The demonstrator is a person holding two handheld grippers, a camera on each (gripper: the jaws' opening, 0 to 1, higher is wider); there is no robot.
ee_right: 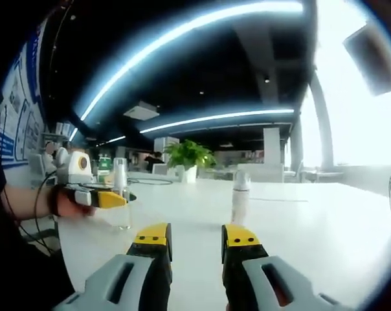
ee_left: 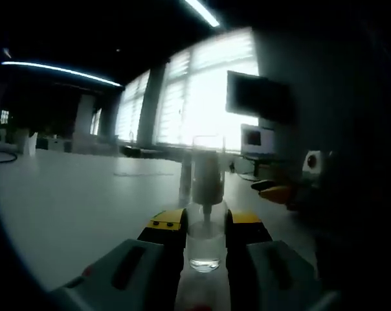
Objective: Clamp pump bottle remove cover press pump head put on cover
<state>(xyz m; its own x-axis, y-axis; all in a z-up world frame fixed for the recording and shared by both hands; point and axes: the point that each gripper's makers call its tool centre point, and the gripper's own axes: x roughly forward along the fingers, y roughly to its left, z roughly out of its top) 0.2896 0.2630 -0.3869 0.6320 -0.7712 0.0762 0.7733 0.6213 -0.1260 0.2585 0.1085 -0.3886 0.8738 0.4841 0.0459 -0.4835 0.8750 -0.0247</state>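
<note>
1. In the left gripper view, the left tool [ee_left: 206, 228] has its two yellow-tipped jaws closed against the sides of a clear pump bottle [ee_left: 204, 243], which stands upright between them at about 6 o'clock from the picture's middle.
2. The bottle's pump head [ee_left: 206, 173] rises above the jaws, with a clear cover [ee_left: 207, 155] over it; backlight from the bright windows [ee_left: 195, 97] makes the cover's edges faint.
3. The bottle stands on a pale desk [ee_left: 72, 207] that spreads toward 9 o'clock.
4. A dark monitor [ee_left: 255, 96] hangs at about 1 o'clock, with a smaller screen [ee_left: 257, 138] below it.
5. In the right gripper view, the right tool [ee_right: 195, 241] has its jaws parted, nothing between them, over the white desk [ee_right: 299, 227].
6. At 9 o'clock in that view, a person's hand [ee_right: 69, 202] holds the left tool [ee_right: 111, 199], which grips the same pump bottle [ee_right: 122, 208], its covered top [ee_right: 120, 173] upright.
7. A second, white bottle [ee_right: 239, 198] stands on the desk just past the right tool's jaws, toward 12 o'clock, apart from them.
8. A potted plant [ee_right: 189, 157] sits farther back, near 12 o'clock.
</note>
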